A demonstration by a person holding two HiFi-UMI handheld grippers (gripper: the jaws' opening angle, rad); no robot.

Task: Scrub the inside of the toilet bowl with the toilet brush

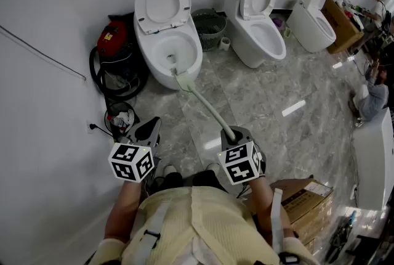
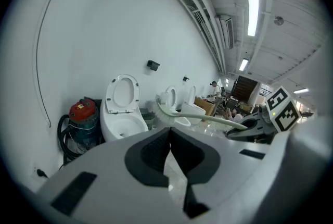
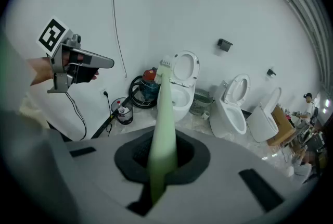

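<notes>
holding the brush at the front rim of the toilet

gripping the pale green handle near its end, the right gripper (image 1: 234,135) has its jaws closed tight on the toilet brush (image 1: 206,103). in the right gripper view the handle runs straight out from between the dark pads (image 3: 182,158). the handle slants forward and to the left across the floor (image 1: 277,97). its head lies over the front rim of the toilet bowl (image 1: 159,51), with the white bristles just inside the rim. whether they touch the porcelain cannot be told. the lid (image 1: 161,2) stands up against the wall.

the left gripper (image 1: 149,130) hangs off to the left, well apart from the brush. its jaws are pressed together with nothing between them, as the left gripper view shows.

a red vacuum cleaner (image 1: 112,37) with a coiled black hose sits against the wall just left of the toilet. a small black bucket (image 1: 121,117) stands nearer the person on that side. a wire bin (image 1: 209,26) is between this toilet and a second toilet (image 1: 261,36), and a third toilet (image 1: 314,23) stands further right. a cardboard box (image 1: 306,199) lies by the person's right side.
</notes>
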